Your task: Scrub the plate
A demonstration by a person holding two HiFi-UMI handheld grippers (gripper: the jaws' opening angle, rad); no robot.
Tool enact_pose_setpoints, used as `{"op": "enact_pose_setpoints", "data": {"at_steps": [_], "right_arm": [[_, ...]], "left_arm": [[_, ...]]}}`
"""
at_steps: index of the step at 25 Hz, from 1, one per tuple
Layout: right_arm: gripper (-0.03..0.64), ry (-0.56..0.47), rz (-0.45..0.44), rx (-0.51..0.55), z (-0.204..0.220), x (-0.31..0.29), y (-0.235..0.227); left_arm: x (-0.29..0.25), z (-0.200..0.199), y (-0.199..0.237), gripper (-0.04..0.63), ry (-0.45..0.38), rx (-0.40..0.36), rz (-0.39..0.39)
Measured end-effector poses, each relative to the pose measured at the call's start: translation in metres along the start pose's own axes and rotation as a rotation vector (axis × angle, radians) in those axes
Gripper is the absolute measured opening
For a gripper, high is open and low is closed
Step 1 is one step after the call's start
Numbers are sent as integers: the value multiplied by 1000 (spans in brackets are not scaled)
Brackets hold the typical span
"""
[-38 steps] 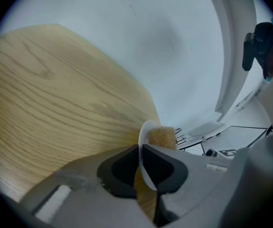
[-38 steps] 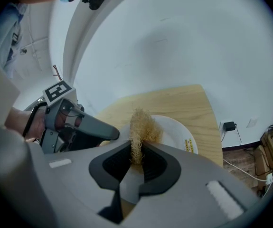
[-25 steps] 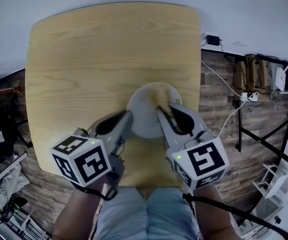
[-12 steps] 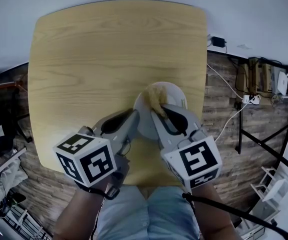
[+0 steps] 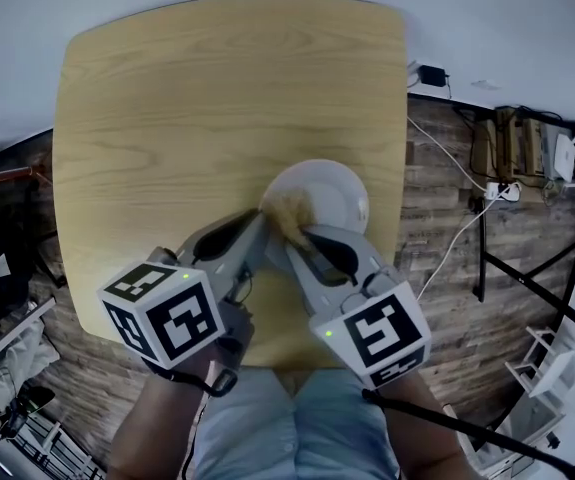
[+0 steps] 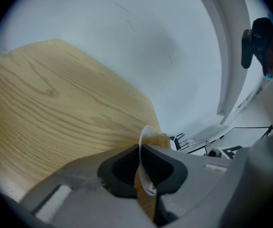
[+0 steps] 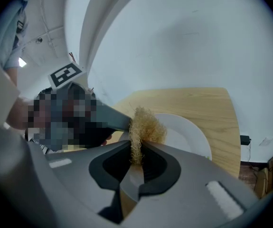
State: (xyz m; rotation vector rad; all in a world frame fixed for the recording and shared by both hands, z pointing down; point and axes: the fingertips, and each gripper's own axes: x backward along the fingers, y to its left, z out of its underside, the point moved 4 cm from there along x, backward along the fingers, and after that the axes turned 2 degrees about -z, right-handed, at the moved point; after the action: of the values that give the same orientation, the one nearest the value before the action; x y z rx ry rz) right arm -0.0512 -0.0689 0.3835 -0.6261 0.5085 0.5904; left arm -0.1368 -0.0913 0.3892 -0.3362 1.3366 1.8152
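Slid leftward, right tool [image 5: 297, 232] pinches scrubber [image 5: 287, 210] on plate [image 5: 339, 196].

Grey left claw [image 5: 260, 232], right claw [image 5: 294, 240]; black-marked white cubes [image 5: 163, 314]; pale-blue trousers [image 5: 289, 423]

Table [image 5: 217, 98]: light wood, rounded corners, far edge at the wall.
Wall [image 5: 507, 18]: plain, pale, evenly lit.
Floor [image 5: 447, 318]: dark wood planks either side of the table.
Right side: black adapter [image 5: 428, 75] at the wall foot, white plug [image 5: 500, 190] with cables, black metal frame [image 5: 481, 258].
Left side: dim clutter [image 5: 7, 338], unclear.
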Motion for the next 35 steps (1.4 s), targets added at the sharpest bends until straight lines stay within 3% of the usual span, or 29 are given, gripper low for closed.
{"op": "enact_pose_setpoints", "data": {"at_steps": [16,25,35], "right_arm": [[41,-26,-36,-56,28,14,26],[41,-31,-100,-53,29,26,53],[43,-92,-11,-53,-1,53,7]], "left_arm": [[6,1,-6,41,-13,-58,-24],[1,-3,-8,41,-24,-98,-22],[4,-8,-11,41,-21,-115,-36]]}}
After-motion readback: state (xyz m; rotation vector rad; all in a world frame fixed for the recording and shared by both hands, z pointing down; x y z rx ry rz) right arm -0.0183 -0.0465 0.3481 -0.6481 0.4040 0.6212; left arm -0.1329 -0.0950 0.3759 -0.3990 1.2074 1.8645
